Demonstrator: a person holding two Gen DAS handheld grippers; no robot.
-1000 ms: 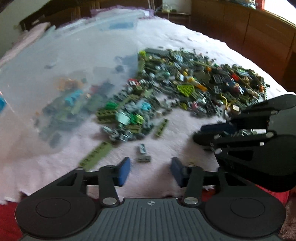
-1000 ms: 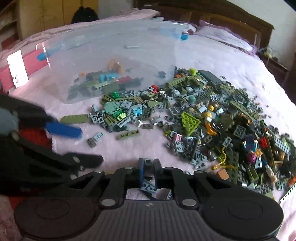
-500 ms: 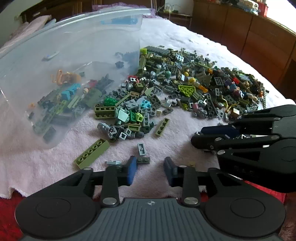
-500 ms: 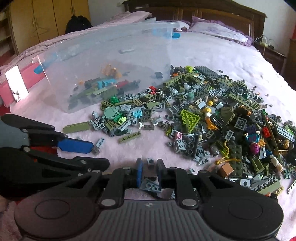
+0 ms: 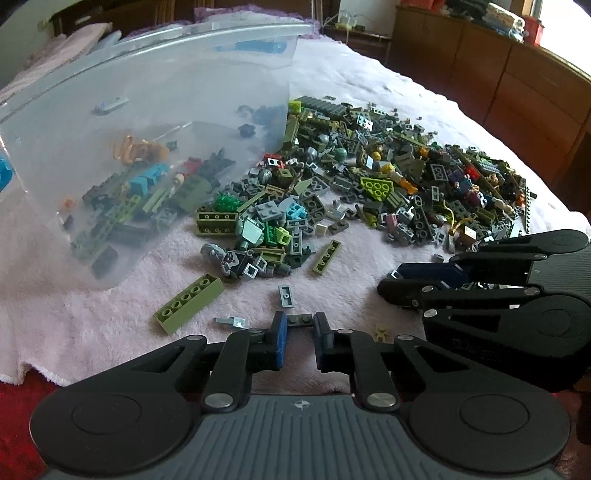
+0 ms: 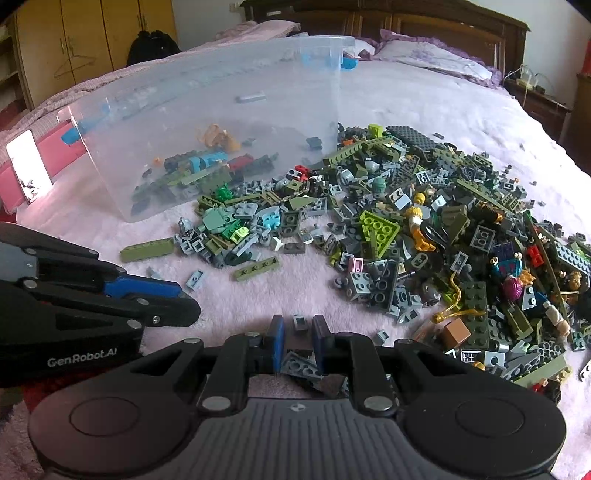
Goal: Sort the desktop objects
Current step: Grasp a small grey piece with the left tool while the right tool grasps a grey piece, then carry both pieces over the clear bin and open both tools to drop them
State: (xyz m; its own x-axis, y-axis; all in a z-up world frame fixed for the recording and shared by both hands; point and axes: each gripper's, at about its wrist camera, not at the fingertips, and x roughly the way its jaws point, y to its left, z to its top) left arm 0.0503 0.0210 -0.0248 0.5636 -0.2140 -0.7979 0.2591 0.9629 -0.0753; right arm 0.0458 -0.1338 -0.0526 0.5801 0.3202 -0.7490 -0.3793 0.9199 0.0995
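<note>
A big pile of small toy bricks (image 5: 388, 184) lies on a pink towel (image 5: 92, 325); it also shows in the right wrist view (image 6: 406, 229). A clear plastic bin (image 5: 147, 129) lies tipped on its side at the left with several bricks inside. My left gripper (image 5: 299, 325) is low over the towel, its jaws closed around a small dark grey plate (image 5: 300, 320). My right gripper (image 6: 298, 332) is shut on grey-blue plates (image 6: 301, 365), with a small grey brick (image 6: 300, 322) between its tips.
A long olive brick (image 5: 188, 302) and small grey pieces (image 5: 286, 295) lie loose near the left gripper. A wooden cabinet (image 5: 498, 74) stands at the right. Pillows and a headboard (image 6: 424, 33) are at the far end of the bed.
My left gripper's jaws have narrowed from wide open onto the dark grey plate while moving down and forward. My right gripper has stayed shut on its plates and shifted slightly.
</note>
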